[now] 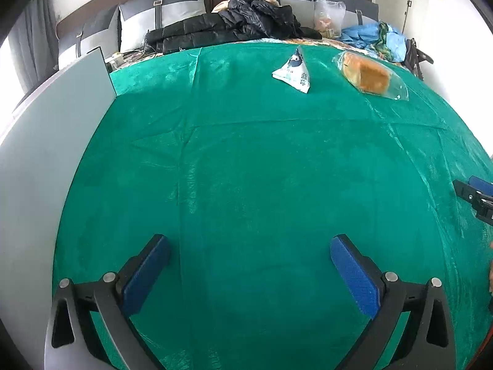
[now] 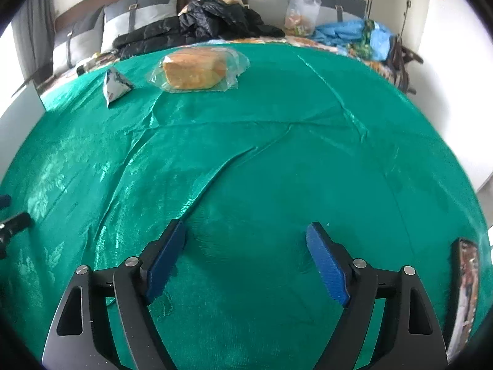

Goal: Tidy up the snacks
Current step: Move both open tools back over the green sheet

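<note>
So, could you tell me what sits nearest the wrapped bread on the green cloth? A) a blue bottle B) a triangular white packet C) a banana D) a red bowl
B: a triangular white packet lies just beside the wrapped bread on the green cloth.

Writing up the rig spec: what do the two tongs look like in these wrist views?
Both match. The left tongs and right tongs each have two black plastic fingers with triangular cut-outs, round silver pivot pins, and flat blue textured pads on the inner faces. No cables or markings show.
</note>
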`<act>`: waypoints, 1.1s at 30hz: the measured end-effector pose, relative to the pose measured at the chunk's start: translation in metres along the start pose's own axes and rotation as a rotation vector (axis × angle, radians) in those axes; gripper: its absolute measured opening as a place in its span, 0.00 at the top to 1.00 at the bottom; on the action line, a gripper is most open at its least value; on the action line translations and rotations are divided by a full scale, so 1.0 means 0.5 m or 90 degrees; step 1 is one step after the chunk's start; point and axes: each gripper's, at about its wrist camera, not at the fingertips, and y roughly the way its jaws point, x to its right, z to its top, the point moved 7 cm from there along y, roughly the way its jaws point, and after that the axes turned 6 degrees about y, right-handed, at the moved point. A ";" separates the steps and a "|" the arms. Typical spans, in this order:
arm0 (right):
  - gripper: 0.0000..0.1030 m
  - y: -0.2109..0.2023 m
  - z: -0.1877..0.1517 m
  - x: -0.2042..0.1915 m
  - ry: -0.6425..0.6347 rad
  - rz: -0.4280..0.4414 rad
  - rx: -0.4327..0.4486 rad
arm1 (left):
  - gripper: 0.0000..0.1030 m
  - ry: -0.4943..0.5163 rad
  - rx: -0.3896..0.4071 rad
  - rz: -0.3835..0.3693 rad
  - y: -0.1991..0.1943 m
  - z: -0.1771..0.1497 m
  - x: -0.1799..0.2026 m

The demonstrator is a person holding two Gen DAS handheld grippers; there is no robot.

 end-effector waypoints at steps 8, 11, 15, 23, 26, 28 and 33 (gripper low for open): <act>0.16 -0.001 -0.002 0.002 0.001 -0.004 0.000 | 0.00 0.000 0.000 0.001 0.001 -0.001 0.000; 0.16 -0.001 -0.002 0.003 0.001 -0.004 0.000 | 0.00 0.000 0.000 0.001 0.001 -0.001 0.000; 0.16 -0.002 -0.002 0.003 0.001 -0.004 0.000 | 0.00 0.000 0.000 0.001 0.001 -0.001 0.000; 0.16 -0.002 -0.002 0.003 0.001 -0.003 0.000 | 0.00 0.000 0.000 0.001 0.001 0.000 -0.001; 0.16 -0.002 -0.003 0.003 0.002 -0.003 0.000 | 0.00 0.000 0.000 0.001 0.001 -0.001 -0.001; 0.16 -0.002 -0.003 0.003 0.002 -0.003 -0.001 | 0.00 -0.001 0.000 0.000 0.001 -0.001 -0.001; 0.16 -0.003 -0.003 0.003 0.002 -0.003 0.000 | 0.00 -0.001 -0.065 -0.024 0.016 0.022 0.007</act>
